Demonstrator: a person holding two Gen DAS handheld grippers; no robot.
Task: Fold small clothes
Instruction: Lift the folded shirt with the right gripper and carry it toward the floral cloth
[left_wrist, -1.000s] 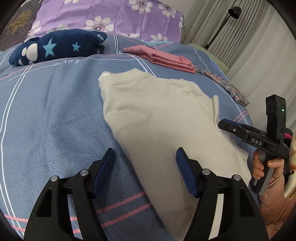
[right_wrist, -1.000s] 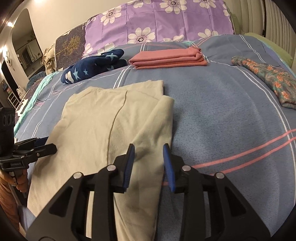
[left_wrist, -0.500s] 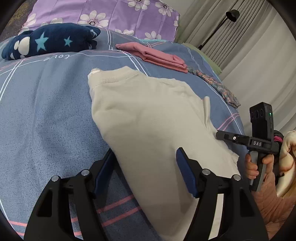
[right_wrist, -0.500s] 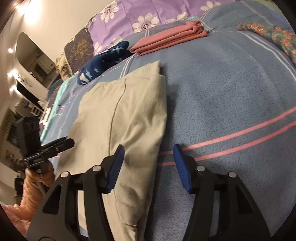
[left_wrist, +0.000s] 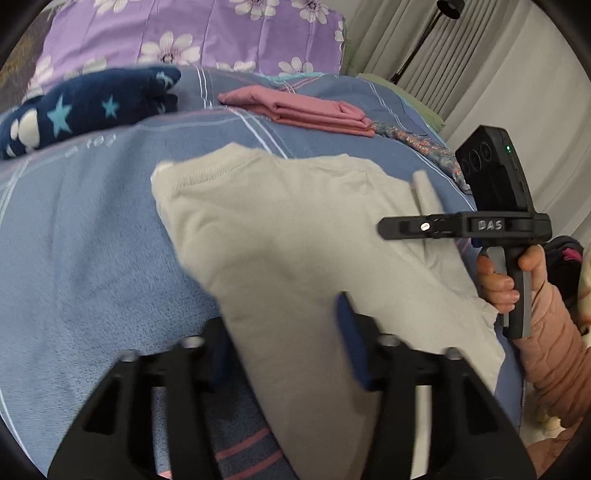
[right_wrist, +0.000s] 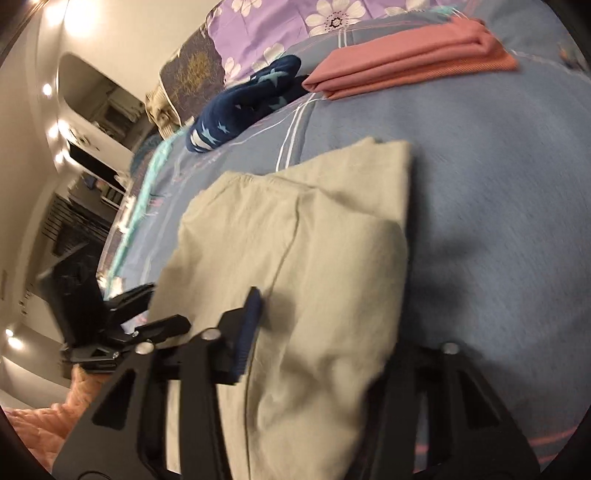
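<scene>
Bedroom, w/ a blue bedspread as the work surface, purple flowered pillow at its head, pale curtains off to one side. The beige garment lies partly folded mid-bed; everything else sits relative to it. Beyond it, toward the pillow: a folded pink cloth, a navy star-print bundle, and a floral patterned piece next to the pink one. Left gripper is spread wide, jaws straddling the garment's near left edge, one finger on the fabric, the other hidden at the bedspread side; not clamped. Right gripper is likewise wide, jaws either side of the garment's folded right edge, fabric bunched btwn them, right finger hidden. Frames are motion-blurred.
</scene>
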